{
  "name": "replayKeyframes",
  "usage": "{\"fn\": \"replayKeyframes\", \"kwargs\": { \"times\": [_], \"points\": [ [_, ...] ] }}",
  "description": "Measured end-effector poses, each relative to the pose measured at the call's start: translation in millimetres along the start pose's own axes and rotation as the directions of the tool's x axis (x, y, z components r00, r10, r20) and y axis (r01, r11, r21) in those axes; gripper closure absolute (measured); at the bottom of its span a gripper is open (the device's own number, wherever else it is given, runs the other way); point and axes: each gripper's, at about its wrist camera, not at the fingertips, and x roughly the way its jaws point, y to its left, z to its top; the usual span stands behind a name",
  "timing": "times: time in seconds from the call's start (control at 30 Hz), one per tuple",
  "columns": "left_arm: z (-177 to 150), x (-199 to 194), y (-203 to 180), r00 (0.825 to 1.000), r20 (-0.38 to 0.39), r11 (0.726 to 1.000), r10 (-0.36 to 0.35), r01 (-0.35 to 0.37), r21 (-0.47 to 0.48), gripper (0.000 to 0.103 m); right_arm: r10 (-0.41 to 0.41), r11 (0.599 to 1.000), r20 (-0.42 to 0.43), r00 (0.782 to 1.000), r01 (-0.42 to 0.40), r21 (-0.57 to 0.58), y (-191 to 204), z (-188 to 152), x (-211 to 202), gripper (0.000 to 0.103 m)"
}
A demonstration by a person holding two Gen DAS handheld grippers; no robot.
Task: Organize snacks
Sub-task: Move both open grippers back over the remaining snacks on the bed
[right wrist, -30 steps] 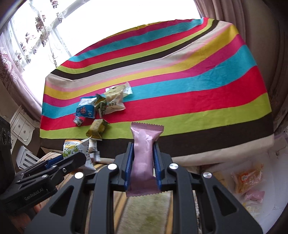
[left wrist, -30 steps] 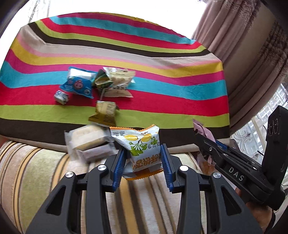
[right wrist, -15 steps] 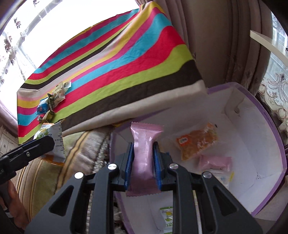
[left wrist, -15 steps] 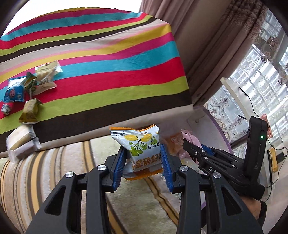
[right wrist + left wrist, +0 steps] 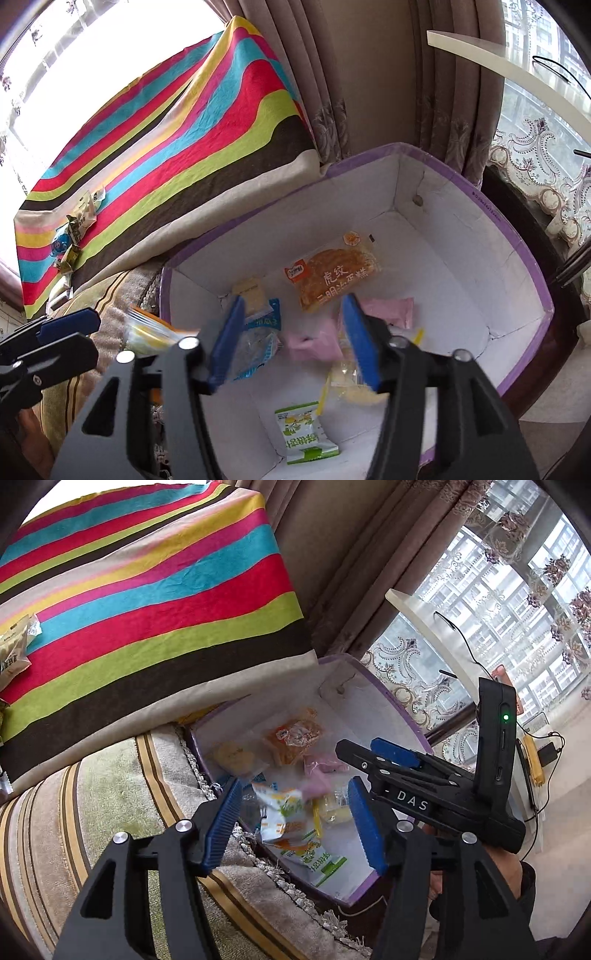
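A home living room: heavy curtains (image 5: 332, 572), lace-trimmed window (image 5: 517, 590), a striped sofa (image 5: 92, 830) below the jaws, a striped cloth (image 5: 147, 590) beyond.

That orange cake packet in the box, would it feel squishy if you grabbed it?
Probably. The orange cake packet looks like soft cake in thin, crinkly, see-through wrap, so it would likely bend and squash. It lies flat in the purple box, so it shouldn't roll. The shiny film may be slippery.
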Motion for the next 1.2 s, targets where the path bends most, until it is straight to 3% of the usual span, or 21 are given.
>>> {"fn": "replayKeyframes", "kwargs": {
  "times": [0.27,0.83,1.03,1.2],
  "points": [
    [-1.7,-4.1,6.1,1.0,0.011,1.0,0.021,-0.02,-0.023,0.044,0.016,1.0,-0.007,1.0,-0.016,-0.003,6.3,-0.2,1.3,0.029],
    [-3.4,-38.0,47.8,0.985,0.089,0.985,0.146,-0.136,-0.107,0.042,0.058,0.993,-0.051,0.997,-0.063,-0.101,46.4,-6.5,5.5,0.027],
    [-9.9,-69.4,82.3,0.963,0.148,0.964,0.226,-0.2,-0.176,0.042,0.078,0.983,-0.052,0.996,-0.085,-0.161,73.6,-5.4,4.4,0.027],
    [-30.2,-112.3,136.9,0.933,0.189,0.917,0.306,-0.236,-0.322,0.042,0.105,0.975,-0.067,0.992,-0.116,-0.188,90.4,-5.6,5.4,0.027]
  ]
}}
